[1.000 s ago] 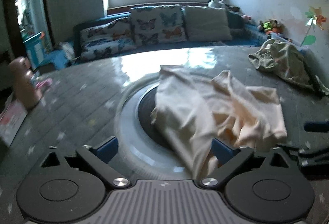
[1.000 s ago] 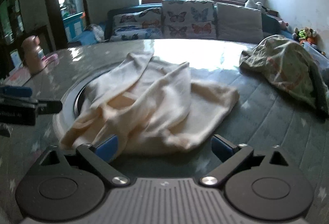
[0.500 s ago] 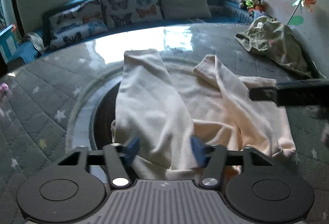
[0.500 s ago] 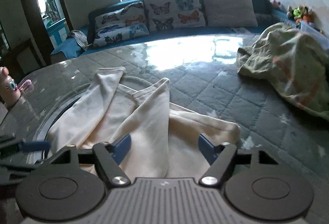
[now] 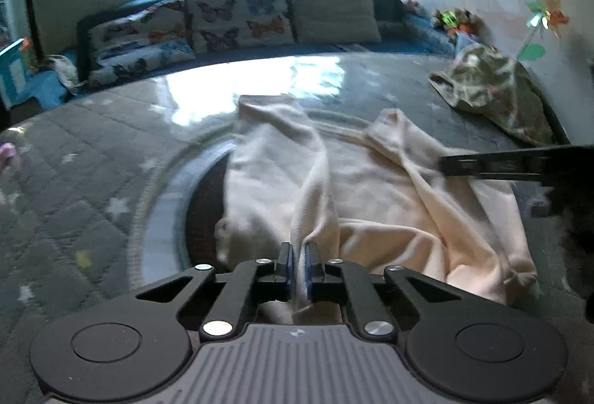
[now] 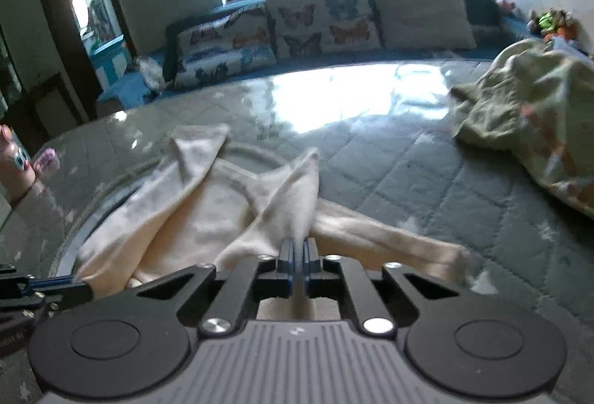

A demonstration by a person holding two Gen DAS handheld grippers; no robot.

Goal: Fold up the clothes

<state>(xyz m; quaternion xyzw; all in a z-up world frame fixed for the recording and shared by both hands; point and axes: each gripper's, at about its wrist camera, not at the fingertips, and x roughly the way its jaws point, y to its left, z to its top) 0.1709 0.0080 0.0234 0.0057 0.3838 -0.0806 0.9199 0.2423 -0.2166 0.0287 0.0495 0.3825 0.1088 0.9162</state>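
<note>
The left gripper (image 5: 298, 264) has its jaws pinched tight on a raised ridge of the cream garment (image 5: 371, 203), at the edge nearest the camera; the cloth rises between the blue pads and runs away as a long fold toward the far end. The right gripper (image 6: 297, 264) is likewise clamped on a fold of the same garment (image 6: 208, 214), its jaws all but meeting with cloth squeezed between them; in the left view the right gripper's dark finger (image 5: 493, 164) reaches in from the right over the garment, and in the right view the left gripper (image 6: 41, 289) shows at the lower left edge, touching the cloth's corner.

The garment lies crumpled on the quilted grey surface (image 6: 427, 188), partly over a round ring with a dark middle (image 5: 167, 203) set in that surface; two narrow ends point away toward the window, one at the left (image 6: 200, 140), one nearer the middle (image 6: 304, 166); the rest is bunched in soft folds, pale cream, plain, somewhat blurred.

Well apart, at the far right of the surface, sits a rumpled olive garment (image 6: 527, 114) with orange marks; beyond the surface a blue couch carries butterfly cushions (image 6: 319, 21) and a plain one (image 6: 419, 14); no containers can be made out.
</note>
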